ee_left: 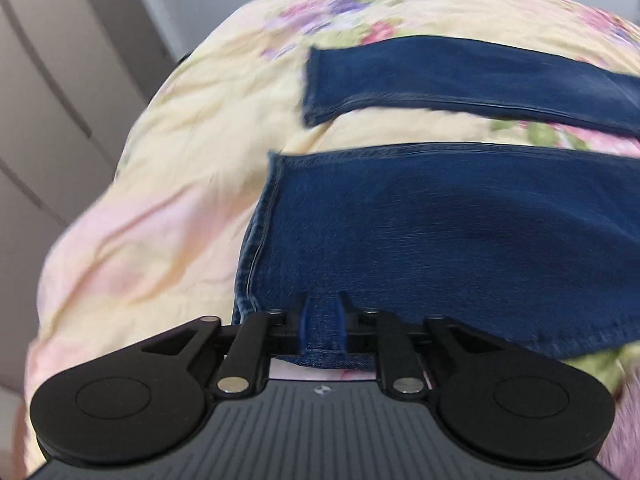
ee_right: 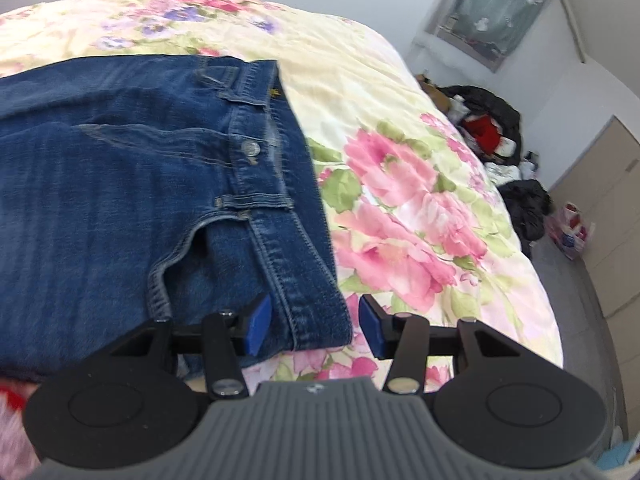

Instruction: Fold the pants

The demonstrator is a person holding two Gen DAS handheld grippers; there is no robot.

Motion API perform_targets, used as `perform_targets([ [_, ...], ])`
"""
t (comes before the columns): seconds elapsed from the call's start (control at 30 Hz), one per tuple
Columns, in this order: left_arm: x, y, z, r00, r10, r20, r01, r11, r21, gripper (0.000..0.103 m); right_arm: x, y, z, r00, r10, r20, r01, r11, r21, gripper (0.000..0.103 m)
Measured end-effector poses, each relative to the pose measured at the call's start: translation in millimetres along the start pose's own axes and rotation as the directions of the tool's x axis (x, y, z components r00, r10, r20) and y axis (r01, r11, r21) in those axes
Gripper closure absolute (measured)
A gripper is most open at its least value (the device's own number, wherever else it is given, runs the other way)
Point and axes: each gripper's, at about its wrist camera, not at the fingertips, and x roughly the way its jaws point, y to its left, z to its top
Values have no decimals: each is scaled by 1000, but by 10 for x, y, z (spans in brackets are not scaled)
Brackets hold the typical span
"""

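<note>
one pair of jeans [ee_right: 120,184] flat on the bed [ee_right: 400,200], two legs apart | left hand-held gripper [ee_left: 322,322] pinched tight on the near leg's hem | right hand-held gripper [ee_right: 308,326] wide open around the waistband corner, holding nothing | denim looks heavy, floppy, grippy, so grab hems and waistband

A home bedroom. A bed under a cream quilted cover printed with pink and purple flowers [ee_right: 400,184] fills most of both views. At the right edge of the right wrist view, a heap of dark and red clothes [ee_right: 492,128] lies on the floor by a white wall; beige cupboard doors [ee_right: 608,216] stand lower right, and a grey-green patterned curtain [ee_right: 496,4] hangs upper right. Pale panelled wardrobe doors [ee_left: 52,92] occupy the left wrist view's upper left.
</note>
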Motion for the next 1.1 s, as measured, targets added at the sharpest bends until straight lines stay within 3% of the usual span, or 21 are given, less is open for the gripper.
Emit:
perform_targets([
  [0.07, -134, -126, -26, 1000, 13, 11, -14, 994, 112, 68, -74, 2, -36, 1000, 25, 10, -24, 998, -64, 58],
  [0.17, -246, -340, -111, 998, 50, 24, -55, 954, 294, 58, -181, -6, -75, 999, 36, 31, -32, 990, -138, 58],
  [0.3, -271, -631, -333, 993, 111, 26, -108, 842, 528, 50, -312, -68, -118, 996, 35, 78, -18, 977, -213, 58],
  [0.4, -173, -824, -505, 990, 140, 32, -129, 764, 633, 46, -382, -143, -133, 998, 30, 60, -14, 967, -255, 58],
  [0.5, -60, -974, -673, 982, 176, 63, -165, 654, 738, 45, -441, -218, -189, 1000, 17, 26, -7, 941, -339, 58],
  [0.57, 10, -1023, -729, 977, 194, 85, -187, 602, 777, 43, -497, -266, -240, 1000, 1, 6, 2, 918, -397, 58],
  [0.7, 162, -1097, -755, 957, 245, 153, -262, 516, 815, 39, -599, -345, -329, 1000, -17, 15, 22, 899, -437, 58],
  [0.77, 236, -1138, -748, 948, 261, 182, -293, 494, 819, 39, -608, -325, -360, 999, -13, 41, 30, 900, -436, 58],
  [0.83, 279, -1145, -713, 943, 274, 190, -310, 506, 805, 44, -575, -233, -392, 998, -5, 57, 31, 889, -457, 58],
  [0.87, 272, -1136, -720, 943, 275, 188, -311, 528, 790, 59, -553, -178, -412, 998, 0, 63, 30, 881, -473, 59],
  [0.9, 273, -1116, -690, 946, 270, 176, -304, 560, 771, 69, -528, -99, -426, 997, 8, 71, 28, 871, -490, 60],
  [0.93, 252, -1101, -654, 949, 268, 169, -300, 591, 748, 89, -501, -23, -443, 997, 22, 75, 19, 861, -508, 63],
  [0.97, 210, -1089, -625, 950, 262, 172, -303, 625, 720, 95, -475, 51, -455, 996, 34, 77, 11, 849, -528, 67],
  [1.1, -92, -944, -401, 953, 230, 195, -299, 797, 524, 99, -412, 278, -534, 993, 86, 85, -15, 786, -618, 68],
])
